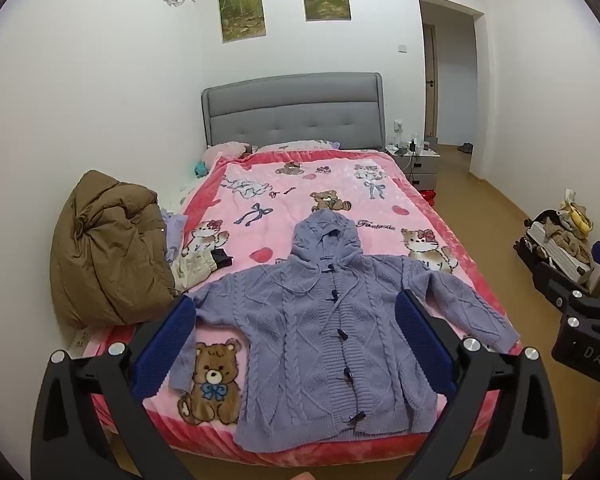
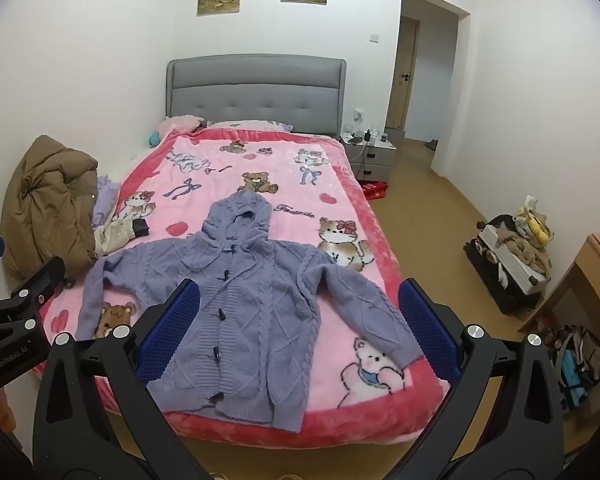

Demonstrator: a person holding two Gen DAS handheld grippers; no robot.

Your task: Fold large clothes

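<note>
A lilac cable-knit hooded cardigan (image 1: 320, 340) lies flat, front up and buttoned, on the near end of the bed, hood toward the headboard and both sleeves spread out. It also shows in the right wrist view (image 2: 252, 304). My left gripper (image 1: 296, 308) is open and empty, held above the foot of the bed before the cardigan. My right gripper (image 2: 300, 296) is open and empty too, held at like height further right; its body shows at the right edge of the left wrist view (image 1: 580, 320).
The bed has a pink cartoon blanket (image 1: 300, 188) and a grey headboard (image 1: 292, 112). A brown puffy coat (image 1: 108, 248) is piled at the bed's left. A nightstand (image 1: 416, 160) stands at the back right. A full suitcase (image 2: 512, 256) and a wooden desk (image 2: 580, 280) stand on the right.
</note>
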